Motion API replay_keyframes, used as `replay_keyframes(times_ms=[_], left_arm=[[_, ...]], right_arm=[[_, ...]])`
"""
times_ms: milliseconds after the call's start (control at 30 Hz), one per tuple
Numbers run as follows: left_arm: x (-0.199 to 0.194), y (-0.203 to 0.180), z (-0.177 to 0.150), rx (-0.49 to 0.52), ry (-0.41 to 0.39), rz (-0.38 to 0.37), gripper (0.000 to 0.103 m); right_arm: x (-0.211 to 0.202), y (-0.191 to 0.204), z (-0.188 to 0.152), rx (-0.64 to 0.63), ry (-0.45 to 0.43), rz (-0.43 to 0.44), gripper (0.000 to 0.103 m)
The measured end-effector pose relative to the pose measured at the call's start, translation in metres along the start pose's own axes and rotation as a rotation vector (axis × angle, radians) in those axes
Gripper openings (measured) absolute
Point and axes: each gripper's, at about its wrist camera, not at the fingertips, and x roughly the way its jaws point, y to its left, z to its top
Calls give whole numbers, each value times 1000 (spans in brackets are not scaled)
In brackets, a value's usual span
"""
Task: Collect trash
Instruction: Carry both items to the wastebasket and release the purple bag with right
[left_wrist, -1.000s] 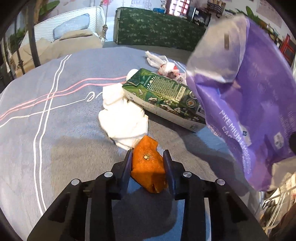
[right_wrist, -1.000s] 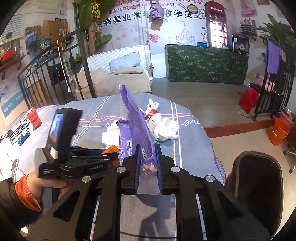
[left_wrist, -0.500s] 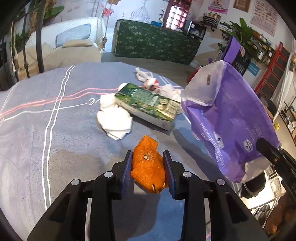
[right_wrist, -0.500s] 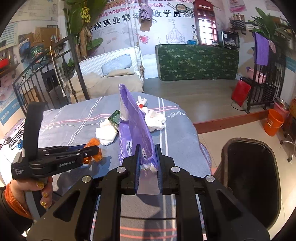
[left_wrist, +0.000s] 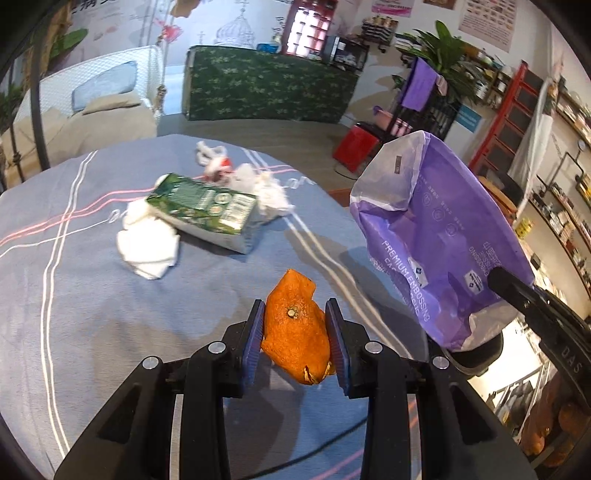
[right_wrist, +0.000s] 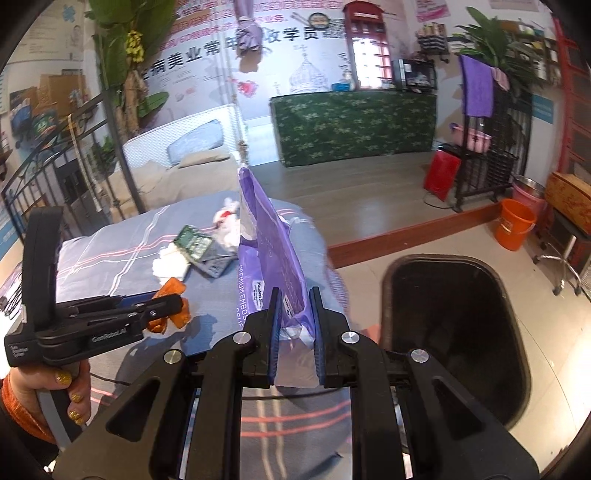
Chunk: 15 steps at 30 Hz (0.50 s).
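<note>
My left gripper (left_wrist: 295, 325) is shut on a piece of orange peel (left_wrist: 295, 336), lifted above the grey-blue tablecloth (left_wrist: 74, 295). In the right wrist view the same left gripper (right_wrist: 173, 308) shows at the left, with the orange peel (right_wrist: 171, 288) in its tip and a hand under it. My right gripper (right_wrist: 295, 317) is shut on the bottom corner of a purple plastic bag (right_wrist: 269, 251), which stands up edge-on. The purple bag (left_wrist: 443, 236) hangs at the right in the left wrist view. A black trash bin (right_wrist: 454, 332) stands open on the floor right of the table.
On the table lie a green carton (left_wrist: 207, 210), a white tissue wad (left_wrist: 147, 243) and more crumpled white paper with a red bit (left_wrist: 236, 177). The table's edge is near the bin. An orange bucket (right_wrist: 515, 229) stands further off.
Both grippers have drawn back from the pile of trash toward the table's near right edge, each keeping its hold. The bin has come much closer in the right wrist view.
</note>
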Motion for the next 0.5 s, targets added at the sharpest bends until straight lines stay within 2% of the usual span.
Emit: replay_keyframes(times_ms=[500], left_arm=[[20, -71, 4, 139, 24, -113, 33]], right_arm=[[-9, -79, -17, 102, -5, -212, 16]])
